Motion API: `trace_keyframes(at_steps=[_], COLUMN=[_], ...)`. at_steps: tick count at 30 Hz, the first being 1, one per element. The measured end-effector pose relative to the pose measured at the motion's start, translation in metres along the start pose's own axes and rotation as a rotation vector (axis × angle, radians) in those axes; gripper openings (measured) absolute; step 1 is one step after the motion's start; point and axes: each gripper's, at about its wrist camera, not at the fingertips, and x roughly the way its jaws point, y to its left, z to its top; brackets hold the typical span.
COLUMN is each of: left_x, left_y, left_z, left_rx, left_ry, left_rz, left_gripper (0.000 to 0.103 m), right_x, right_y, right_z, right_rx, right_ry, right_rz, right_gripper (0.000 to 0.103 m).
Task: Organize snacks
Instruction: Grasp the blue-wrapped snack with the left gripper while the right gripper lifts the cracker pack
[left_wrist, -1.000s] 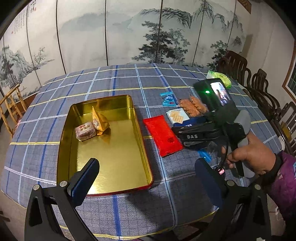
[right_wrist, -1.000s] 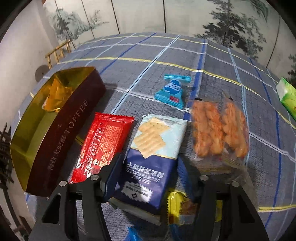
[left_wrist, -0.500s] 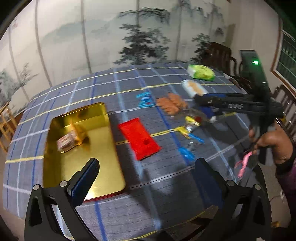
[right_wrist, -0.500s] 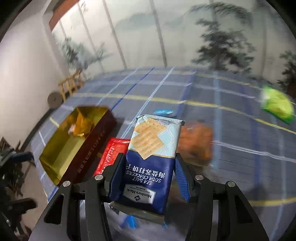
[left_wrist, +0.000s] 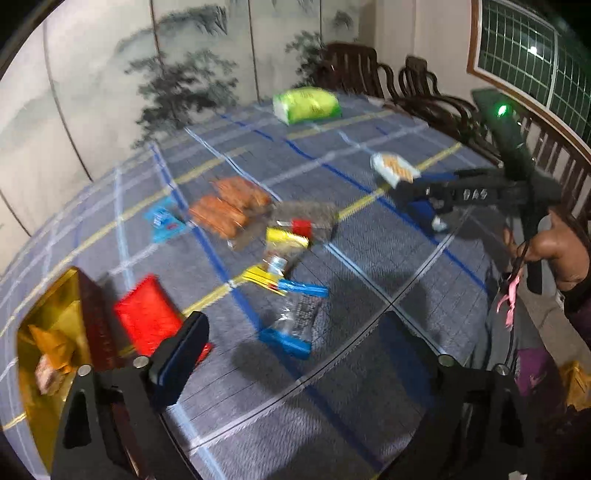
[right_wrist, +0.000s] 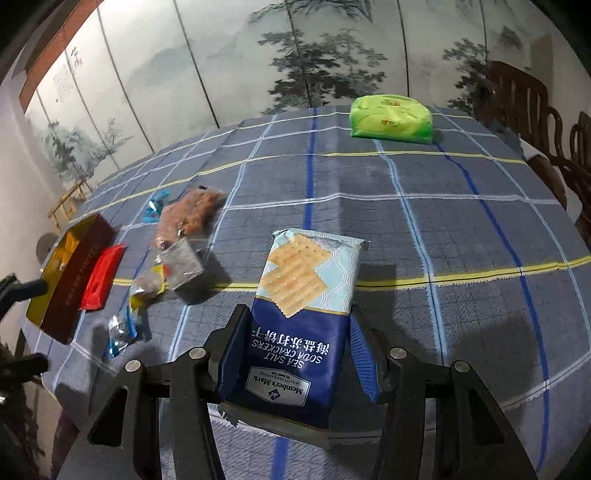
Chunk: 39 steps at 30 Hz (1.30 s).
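The right tool (right_wrist: 295, 347) grips the soda cracker pack (right_wrist: 301, 314) by its lower half, lifted clear of the tabletop (right_wrist: 461, 229). It looks light, its film slippery, the crackers brittle, so a gentle side squeeze suits. The left tool (left_wrist: 295, 358), closing slightly, holds nothing.

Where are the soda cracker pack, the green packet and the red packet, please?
soda cracker pack (right_wrist: 295, 332), right wrist view, dark blue lower half.
green packet (right_wrist: 391, 118), right wrist view, top face.
red packet (left_wrist: 147, 317), left wrist view, middle.
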Motion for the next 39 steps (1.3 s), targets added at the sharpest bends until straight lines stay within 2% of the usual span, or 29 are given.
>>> trace_keyframes(at_steps=[6,8,10,14,18,22,29,31,33,34,37,38,39], left_x=[0.03,0.038,0.047,0.063,0.06,0.055,0.025,0.015,0.008,0.004,-0.007,-0.009,-0.012], left_y=[0.008,0.008,0.007,0.004,0.01,0.005,-0.006,-0.008,-0.01,-0.01,-0.012,-0.012,-0.012], left_z=[0.005,0.006,0.007,0.007,0.007,0.002,-0.007,-0.009,-0.012,-0.013,-0.017,-0.017,-0.018], left_rx=[-0.003,0.011,0.024,0.039,-0.009,-0.066,-0.153,-0.17,-0.18,-0.183,-0.182,-0.183,-0.185], left_ry=[0.064,0.083,0.118,0.171,0.146,0.14,0.094,0.088,0.084,0.08,0.071,0.066,0.06], left_rz=[-0.016,-0.01,-0.015,-0.041,-0.06,-0.014,-0.029,-0.038,-0.04,-0.04,-0.041,-0.039,-0.038], left_gripper=[0.08,0.074,0.052,0.045,0.02,0.02,0.02,0.02,0.02,0.02,0.02,0.02,0.02], right_x=[0.009,0.012,0.017,0.026,0.028,0.03,0.031,0.032,0.033,0.033,0.035,0.037,0.038], right_y=[-0.009,-0.01,-0.011,-0.011,-0.01,-0.009,-0.004,0.001,0.004,0.007,0.017,0.022,0.028], right_z=[0.001,0.001,0.0,-0.004,-0.002,-0.002,-0.001,0.0,-0.001,-0.001,-0.005,-0.007,-0.01], right_rx=[0.012,0.02,0.028,0.039,0.042,0.042,0.035,0.03,0.037,0.035,-0.027,-0.065,-0.116], right_ry=[-0.012,-0.01,-0.005,0.008,0.007,0.012,0.037,0.054,0.064,0.065,0.069,0.071,0.067], right_rz=[0.022,0.03,0.039,0.054,0.049,0.037,0.02,0.016,0.022,0.022,-0.033,-0.073,-0.137], right_gripper=[0.054,0.054,0.054,0.053,0.049,0.047,0.05,0.058,0.078,0.079,0.079,0.073,0.061])
